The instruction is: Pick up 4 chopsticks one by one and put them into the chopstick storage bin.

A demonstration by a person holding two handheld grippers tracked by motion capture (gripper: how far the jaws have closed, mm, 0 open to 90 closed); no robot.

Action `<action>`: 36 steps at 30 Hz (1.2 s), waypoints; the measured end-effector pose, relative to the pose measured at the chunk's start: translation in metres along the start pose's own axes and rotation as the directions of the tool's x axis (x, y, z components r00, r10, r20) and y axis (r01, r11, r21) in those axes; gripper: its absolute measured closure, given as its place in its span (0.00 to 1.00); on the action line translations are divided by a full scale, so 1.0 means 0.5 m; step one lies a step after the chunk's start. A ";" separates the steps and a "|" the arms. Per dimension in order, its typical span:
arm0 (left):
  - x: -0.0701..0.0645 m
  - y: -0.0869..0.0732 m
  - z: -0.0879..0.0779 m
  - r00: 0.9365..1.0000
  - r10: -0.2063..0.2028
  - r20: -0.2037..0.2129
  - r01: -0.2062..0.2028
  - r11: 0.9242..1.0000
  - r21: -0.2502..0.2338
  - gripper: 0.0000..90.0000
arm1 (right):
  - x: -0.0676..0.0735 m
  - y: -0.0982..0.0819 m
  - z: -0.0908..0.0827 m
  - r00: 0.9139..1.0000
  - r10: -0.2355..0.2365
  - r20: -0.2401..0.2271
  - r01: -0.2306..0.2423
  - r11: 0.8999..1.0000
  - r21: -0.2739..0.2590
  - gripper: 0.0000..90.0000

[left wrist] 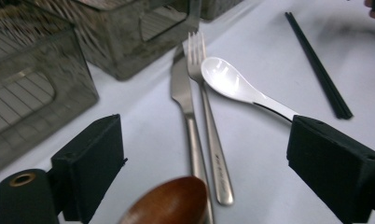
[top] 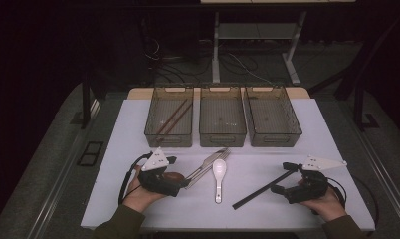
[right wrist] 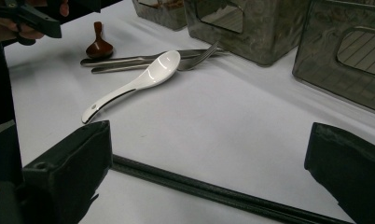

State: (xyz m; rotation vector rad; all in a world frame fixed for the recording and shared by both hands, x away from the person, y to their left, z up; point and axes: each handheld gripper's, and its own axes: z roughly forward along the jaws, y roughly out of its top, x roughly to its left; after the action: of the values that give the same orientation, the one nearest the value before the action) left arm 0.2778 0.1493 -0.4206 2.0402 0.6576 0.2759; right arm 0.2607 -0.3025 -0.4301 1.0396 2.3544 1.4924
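Observation:
My left gripper point(top: 177, 177) point(left wrist: 204, 128) hovers low over the white table, open, jaws wide apart. A brown wooden spoon point(left wrist: 169, 205) point(right wrist: 99, 45) lies under it between the jaws, untouched by either pad. Just ahead lie a steel knife point(left wrist: 183, 93) and fork point(left wrist: 206, 116) side by side point(top: 208, 164), with a white ceramic spoon point(top: 218, 172) point(left wrist: 232, 84) point(right wrist: 143, 79) next to them. My right gripper point(top: 282, 178) point(right wrist: 209, 130) is open at the right. A pair of black chopsticks point(top: 262, 188) point(right wrist: 213, 191) point(left wrist: 318, 65) lies across the table between its jaws, not gripped.
Three clear grey bins stand in a row at the back: the left bin point(top: 168, 139) holds brown chopsticks point(top: 172, 118); the middle bin point(top: 223, 139) and right bin point(top: 275, 139) look nearly bare. The white tabletop point(top: 133, 149) ends close to both hands at the front edge.

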 end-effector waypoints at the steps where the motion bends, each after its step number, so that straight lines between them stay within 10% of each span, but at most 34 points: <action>1: -0.001 -0.006 0.001 1.000 0.000 0.007 0.000 1.000 0.009 0.10 | 0.000 0.000 0.000 1.000 -0.001 -0.001 0.001 1.000 0.008 0.01; 23: -0.012 -0.023 0.003 0.999 0.019 0.049 -0.019 1.000 0.016 0.02 | 0.005 0.008 0.009 0.990 -0.084 -0.111 0.097 0.989 0.115 0.43; 36: -0.012 -0.025 0.010 0.998 0.015 0.064 -0.017 1.000 0.022 0.02 | 0.040 0.023 0.065 0.962 -0.163 -0.219 0.207 0.958 0.200 0.52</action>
State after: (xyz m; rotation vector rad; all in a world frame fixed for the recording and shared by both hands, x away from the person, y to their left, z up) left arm 0.2706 0.1478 -0.4335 2.0684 0.6075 0.2123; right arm 0.2666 -0.2630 -0.4320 0.7099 2.7233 1.3467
